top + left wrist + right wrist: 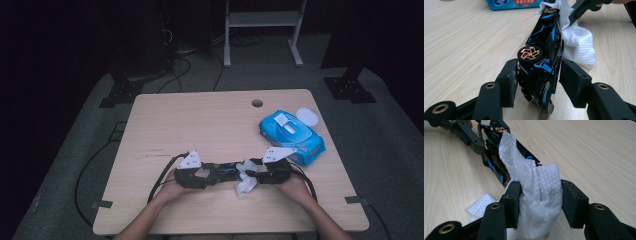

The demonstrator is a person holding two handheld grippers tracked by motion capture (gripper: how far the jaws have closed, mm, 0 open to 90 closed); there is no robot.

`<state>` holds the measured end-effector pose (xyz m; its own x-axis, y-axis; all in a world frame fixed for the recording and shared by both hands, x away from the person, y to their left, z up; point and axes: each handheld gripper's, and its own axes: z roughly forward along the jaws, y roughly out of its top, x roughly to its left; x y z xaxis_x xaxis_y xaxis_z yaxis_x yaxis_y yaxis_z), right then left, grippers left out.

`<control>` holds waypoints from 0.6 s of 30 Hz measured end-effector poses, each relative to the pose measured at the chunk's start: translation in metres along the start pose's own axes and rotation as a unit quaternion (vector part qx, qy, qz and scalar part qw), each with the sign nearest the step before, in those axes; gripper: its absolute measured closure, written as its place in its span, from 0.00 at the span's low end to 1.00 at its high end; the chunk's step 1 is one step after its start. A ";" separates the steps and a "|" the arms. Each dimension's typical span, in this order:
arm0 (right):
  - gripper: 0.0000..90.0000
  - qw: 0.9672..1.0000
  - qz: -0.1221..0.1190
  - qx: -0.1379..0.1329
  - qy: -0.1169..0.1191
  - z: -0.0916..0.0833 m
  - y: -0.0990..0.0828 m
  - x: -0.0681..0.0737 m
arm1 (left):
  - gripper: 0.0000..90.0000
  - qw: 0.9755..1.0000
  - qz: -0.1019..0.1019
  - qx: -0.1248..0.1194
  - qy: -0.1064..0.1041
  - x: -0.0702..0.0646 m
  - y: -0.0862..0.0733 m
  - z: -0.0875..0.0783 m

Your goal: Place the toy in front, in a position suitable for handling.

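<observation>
Two grippers, left (537, 82) clamping toy car (544, 57), right (537, 203) pinching wet wipe (541, 202)

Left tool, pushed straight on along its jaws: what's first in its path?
Left tool already straddles the toy car, so it would ride further along the car's body, then probably meet the white wipe and the right tool beyond.

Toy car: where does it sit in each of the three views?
High view: toy car low centre, lying between the two grippers.
Left gripper view: centre, running from between the jaws up to the top edge.
Right gripper view: upper left, partly draped by the wipe.
Shared landmark: the white wipe at the car's far end from the left gripper.
</observation>
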<state>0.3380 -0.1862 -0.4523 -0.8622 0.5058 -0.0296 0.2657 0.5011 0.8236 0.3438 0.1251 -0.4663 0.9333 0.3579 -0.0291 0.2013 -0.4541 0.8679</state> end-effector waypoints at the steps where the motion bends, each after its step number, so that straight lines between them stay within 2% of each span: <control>1: 0.58 1.000 0.000 0.000 0.000 -0.001 0.000 0.000 | 0.54 1.000 -0.005 -0.003 -0.005 0.000 0.000 0.000; 8: 0.58 1.000 0.006 -0.002 -0.003 -0.008 -0.005 0.001 | 0.57 1.000 -0.004 -0.001 -0.016 -0.002 -0.001 0.002; 13: 0.57 1.000 0.005 -0.001 -0.006 -0.013 -0.007 0.002 | 0.64 1.000 -0.001 -0.006 -0.020 -0.003 -0.002 0.002; 16: 0.60 1.000 0.013 -0.006 -0.007 -0.017 -0.009 0.000 | 0.65 1.000 0.000 -0.006 -0.024 -0.004 -0.002 0.002; 18: 0.66 1.000 0.016 -0.014 -0.008 -0.021 -0.011 -0.001 | 0.65 1.000 0.000 -0.005 -0.030 -0.005 -0.002 0.002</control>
<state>0.3270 -0.2066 -0.4490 -0.8461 0.5329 -0.0111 0.2811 0.4639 0.8401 0.3397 0.1230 -0.4686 0.9494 0.3085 -0.0584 0.1987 -0.4463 0.8725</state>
